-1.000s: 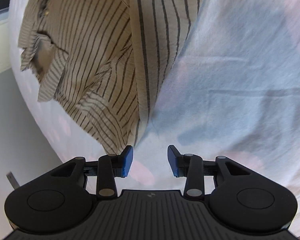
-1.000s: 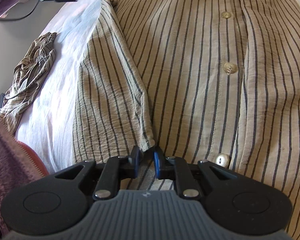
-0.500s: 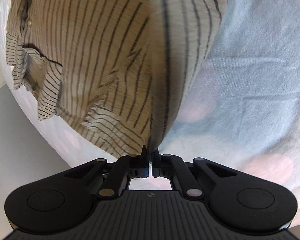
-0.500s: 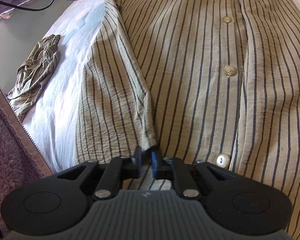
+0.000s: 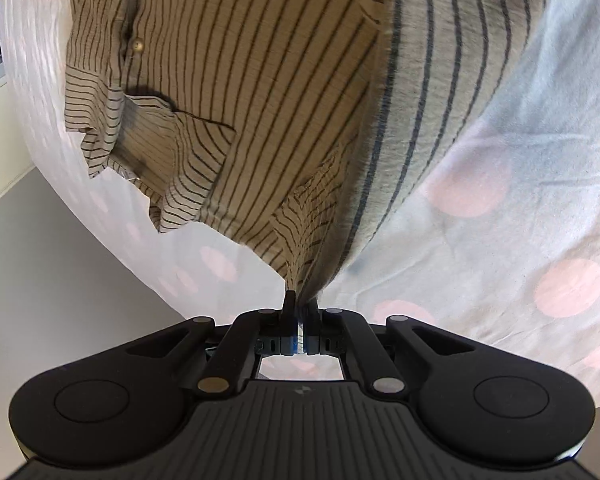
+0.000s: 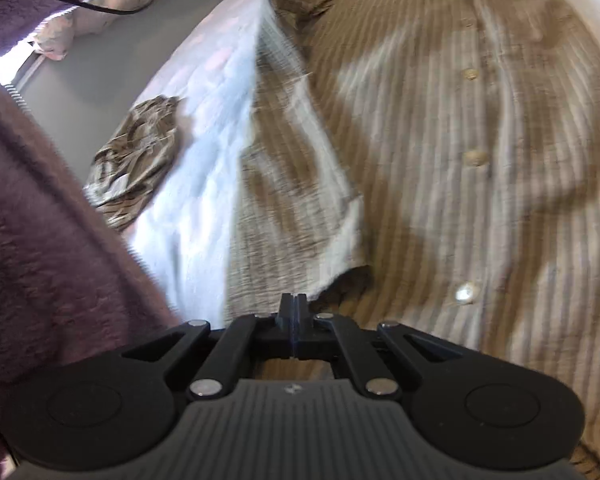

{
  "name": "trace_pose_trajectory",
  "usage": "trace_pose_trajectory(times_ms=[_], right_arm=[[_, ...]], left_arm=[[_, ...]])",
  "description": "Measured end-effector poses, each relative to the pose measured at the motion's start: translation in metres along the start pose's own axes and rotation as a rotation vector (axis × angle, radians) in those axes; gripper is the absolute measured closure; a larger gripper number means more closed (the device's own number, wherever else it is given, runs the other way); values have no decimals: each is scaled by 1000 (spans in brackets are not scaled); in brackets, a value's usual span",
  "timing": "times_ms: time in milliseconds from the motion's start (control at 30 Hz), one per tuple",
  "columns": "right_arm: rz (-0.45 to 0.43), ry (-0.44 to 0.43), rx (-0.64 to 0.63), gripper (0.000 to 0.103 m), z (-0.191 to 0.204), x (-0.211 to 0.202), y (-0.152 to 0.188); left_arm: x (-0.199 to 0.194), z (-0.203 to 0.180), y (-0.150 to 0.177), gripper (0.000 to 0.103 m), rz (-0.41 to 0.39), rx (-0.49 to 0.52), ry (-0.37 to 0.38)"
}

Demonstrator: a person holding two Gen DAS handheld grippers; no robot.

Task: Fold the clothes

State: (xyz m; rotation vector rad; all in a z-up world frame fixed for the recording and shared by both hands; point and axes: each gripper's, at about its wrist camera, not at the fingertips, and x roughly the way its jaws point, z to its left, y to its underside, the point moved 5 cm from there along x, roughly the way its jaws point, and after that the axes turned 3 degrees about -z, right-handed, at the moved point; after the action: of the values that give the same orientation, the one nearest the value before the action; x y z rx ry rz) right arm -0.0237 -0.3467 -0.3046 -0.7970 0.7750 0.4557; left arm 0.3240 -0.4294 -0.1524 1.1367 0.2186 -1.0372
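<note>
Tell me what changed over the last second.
The left gripper closed from open onto the striped shirt and pulls its edge up off the dotted sheet. The right gripper stayed shut on the shirt. The crumpled garment stayed put.

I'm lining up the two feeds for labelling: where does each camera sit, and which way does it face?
Left wrist: on the left gripper, facing forward over the dotted sheet; its fingers pinch the striped shirt.
Right wrist: on the right gripper, looking up the shirt's button front; a purple fleece sleeve shows at left.
Shared: the shirt and the sheet.
</note>
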Motion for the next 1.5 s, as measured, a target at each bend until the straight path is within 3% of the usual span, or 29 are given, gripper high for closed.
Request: trace_pose_trajectory(times_ms=[33, 67, 133, 233, 400, 467, 533, 767, 1000, 1300, 1500], right_arm=[[-12, 22, 8, 78, -7, -2, -2], [-27, 35, 16, 57, -12, -1, -5], [-49, 52, 26, 52, -21, 2, -12], [-39, 37, 28, 55, -22, 17, -21], [17, 42, 23, 72, -18, 47, -26], [31, 39, 27, 93, -18, 50, -23], [28, 24, 33, 98, -15, 49, -22], [1, -62, 19, 100, 6, 12, -13], [-13, -141, 32, 100, 14, -24, 4], [13, -205, 171, 100, -28, -33, 39], [14, -249, 245, 100, -53, -37, 50]], left_arm=[[1, 1, -1, 103, 3, 4, 4], [1, 2, -3, 103, 7, 8, 8], [3, 2, -4, 103, 8, 10, 16], [4, 0, -4, 103, 7, 6, 27], [4, -5, 0, 103, 5, 6, 32], [3, -6, 0, 103, 6, 4, 31], [2, -6, 1, 103, 9, 4, 26], [-7, 11, 1, 103, 11, 13, 5], [-19, 47, -16, 103, -13, 115, -5], [-4, 98, -72, 103, -68, 333, 44], [16, 141, -115, 103, -114, 410, 29]])
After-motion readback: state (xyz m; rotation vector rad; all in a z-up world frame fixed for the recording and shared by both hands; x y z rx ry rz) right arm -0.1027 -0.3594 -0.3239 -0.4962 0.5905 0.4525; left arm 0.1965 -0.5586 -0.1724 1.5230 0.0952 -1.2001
